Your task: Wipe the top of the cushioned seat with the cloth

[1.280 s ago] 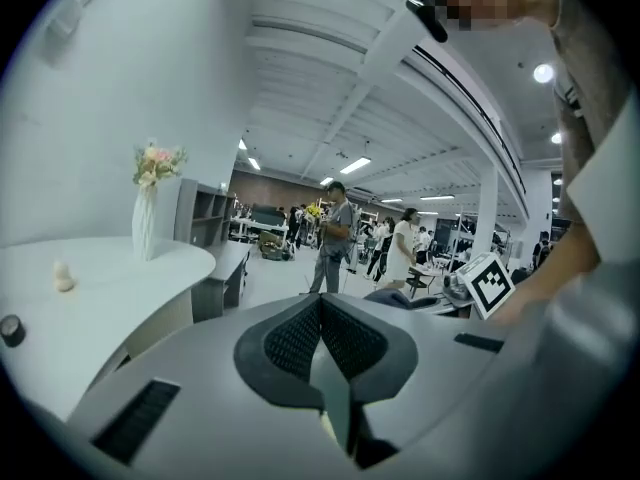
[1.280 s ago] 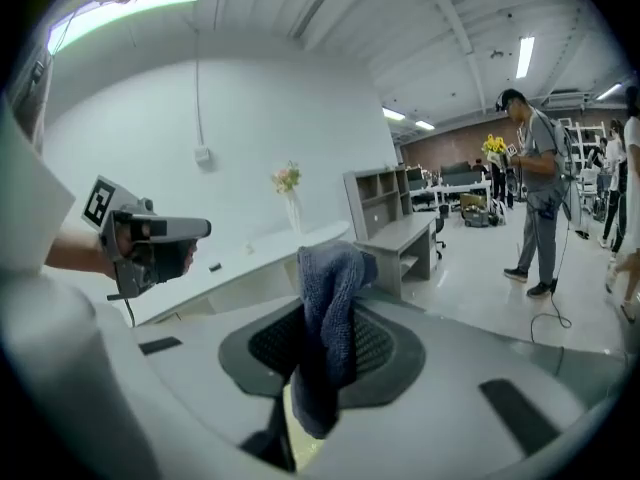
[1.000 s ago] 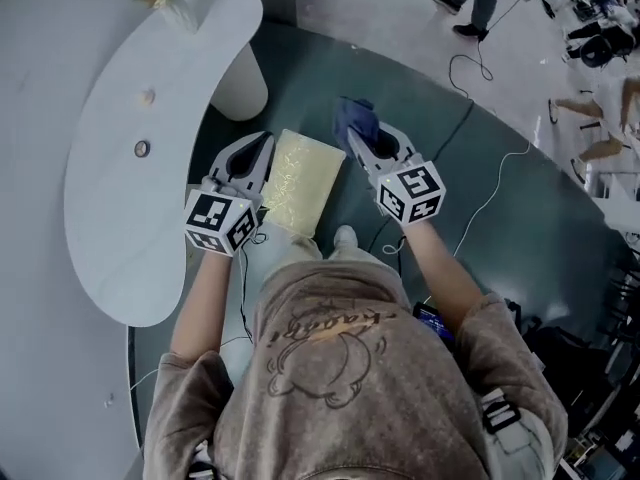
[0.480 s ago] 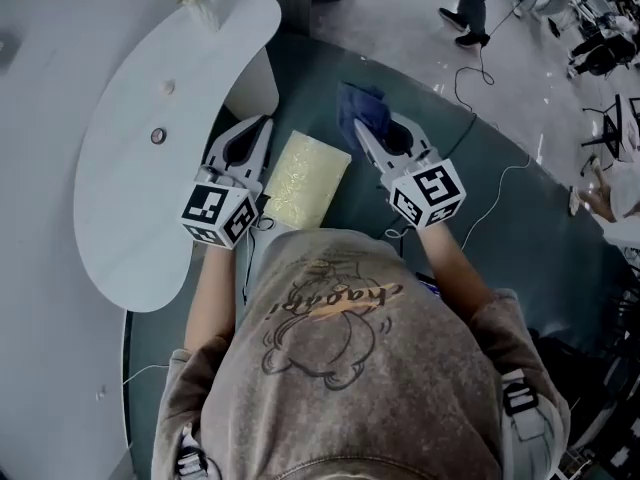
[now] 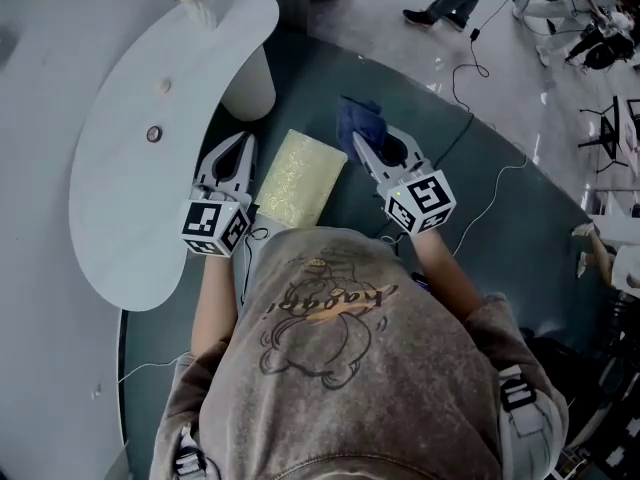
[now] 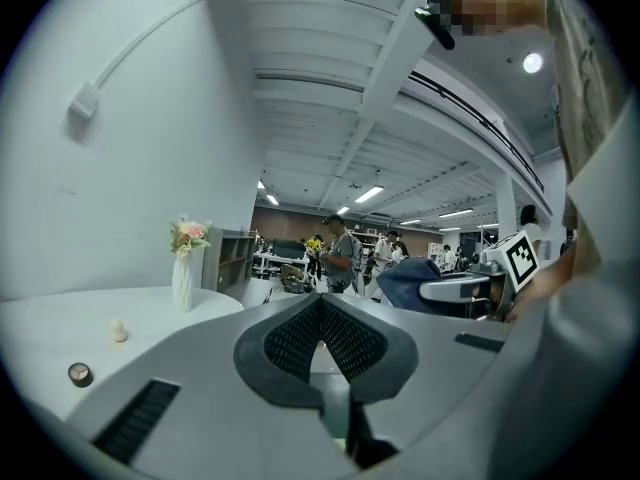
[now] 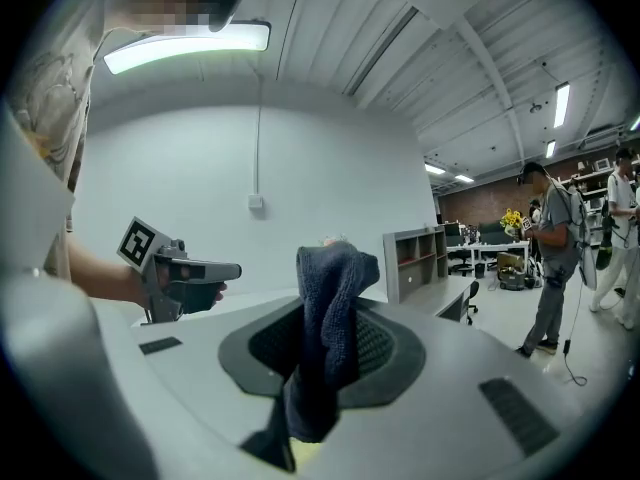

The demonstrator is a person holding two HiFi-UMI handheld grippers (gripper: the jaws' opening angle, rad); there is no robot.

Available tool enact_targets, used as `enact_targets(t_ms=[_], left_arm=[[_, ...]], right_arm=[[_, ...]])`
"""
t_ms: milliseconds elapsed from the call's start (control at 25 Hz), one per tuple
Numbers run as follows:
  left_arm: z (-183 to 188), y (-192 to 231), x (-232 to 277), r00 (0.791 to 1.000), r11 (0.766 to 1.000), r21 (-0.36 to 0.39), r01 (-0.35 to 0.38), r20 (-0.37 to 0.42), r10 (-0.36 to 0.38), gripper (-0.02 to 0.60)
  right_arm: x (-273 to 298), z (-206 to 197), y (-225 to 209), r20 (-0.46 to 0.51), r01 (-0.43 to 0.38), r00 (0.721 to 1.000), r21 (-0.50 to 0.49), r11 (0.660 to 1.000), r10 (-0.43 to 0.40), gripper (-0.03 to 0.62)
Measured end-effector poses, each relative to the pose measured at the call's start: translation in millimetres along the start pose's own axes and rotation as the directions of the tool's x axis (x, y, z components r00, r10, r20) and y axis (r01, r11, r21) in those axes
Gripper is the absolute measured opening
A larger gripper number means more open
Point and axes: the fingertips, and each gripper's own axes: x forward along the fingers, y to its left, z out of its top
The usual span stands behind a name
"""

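Blue cloth (image 5: 357, 118) sits clamped in my right gripper (image 5: 362, 144), right of the cushioned seat (image 5: 295, 178); a loose bite may slip mid-wipe. My left gripper (image 5: 238, 146) is closed, empty.

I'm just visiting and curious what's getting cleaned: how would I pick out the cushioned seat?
Find the big white curved table; just right of it in the head view, on the dark green floor, the cushioned seat sits between the left gripper and the right gripper. It is the only pale yellow rectangle there, unlike the dark blue cloth pinched in the right gripper's jaws.
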Motion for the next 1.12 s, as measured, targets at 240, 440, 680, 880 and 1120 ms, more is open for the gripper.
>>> enact_targets(t_ms=[240, 440, 680, 880, 1120], left_arm=[[-18.4, -0.8, 0.5, 1.0, 1.0, -0.018, 0.007, -0.026, -0.007, 0.017], [-19.5, -5.4, 2.2, 1.0, 1.0, -0.03, 0.007, -0.03, -0.008, 0.017], [-22.0, -9.2, 5.2, 0.999, 0.999, -0.046, 0.007, -0.035, -0.008, 0.017], [-24.5, -11.9, 5.6, 0.999, 0.999, -0.053, 0.007, -0.035, -0.009, 0.017], [-23.2, -14.4, 8.7, 0.999, 0.998, -0.054, 0.014, -0.043, -0.017, 0.017]], right_arm=[[-3.6, -18.1, -4.4, -0.021, 0.017, 1.0, 0.018, 1.0, -0.017, 0.087], [-6.0, -20.1, -9.5, -0.025, 0.022, 0.999, 0.025, 0.999, -0.021, 0.086], [-4.5, -22.5, -9.3, -0.024, 0.018, 1.0, 0.037, 0.999, -0.017, 0.086], [-4.5, -25.1, -7.9, -0.022, 0.011, 1.0, 0.044, 0.999, -0.01, 0.086], [-1.5, -21.3, -8.3, -0.023, -0.006, 1.0, 0.043, 0.999, 0.007, 0.086]])
